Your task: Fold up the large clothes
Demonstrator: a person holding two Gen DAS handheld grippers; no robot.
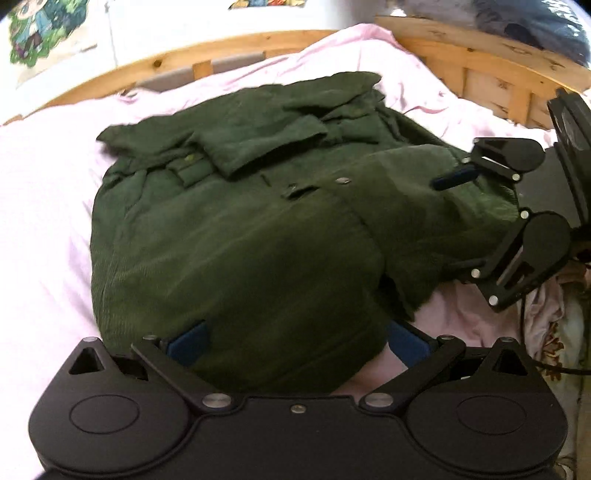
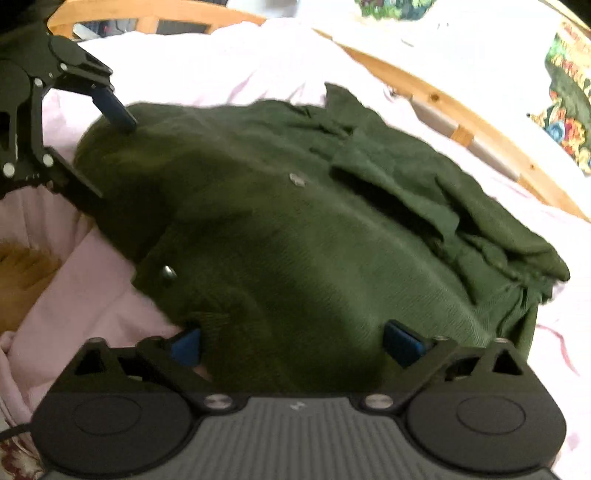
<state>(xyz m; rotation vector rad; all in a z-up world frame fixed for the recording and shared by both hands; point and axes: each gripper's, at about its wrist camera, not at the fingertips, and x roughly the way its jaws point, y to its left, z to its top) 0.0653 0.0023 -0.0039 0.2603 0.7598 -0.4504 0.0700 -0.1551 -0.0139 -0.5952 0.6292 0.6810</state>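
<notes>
A dark green corduroy jacket (image 1: 236, 229) lies partly folded on a pink sheet (image 1: 44, 206), with its collar and a sleeve at the far end. My left gripper (image 1: 297, 342) stands wide open at the jacket's near edge, and the cloth bulges between its blue pads (image 1: 188, 343). In the right wrist view the jacket (image 2: 314, 229) fills the middle. My right gripper (image 2: 294, 343) is also wide open, with the hem between its pads. From the left wrist view, the right gripper (image 1: 447, 225) has one finger over the jacket's right side. The left gripper (image 2: 112, 160) straddles the jacket's left side.
A wooden bed frame (image 1: 258, 40) curves round the far side of the sheet. A dark blue bundle (image 1: 535, 29) lies beyond it at the top right. Floral fabric (image 1: 554, 332) hangs off the right edge of the bed. A colourful printed cloth (image 2: 569, 92) sits at the far right.
</notes>
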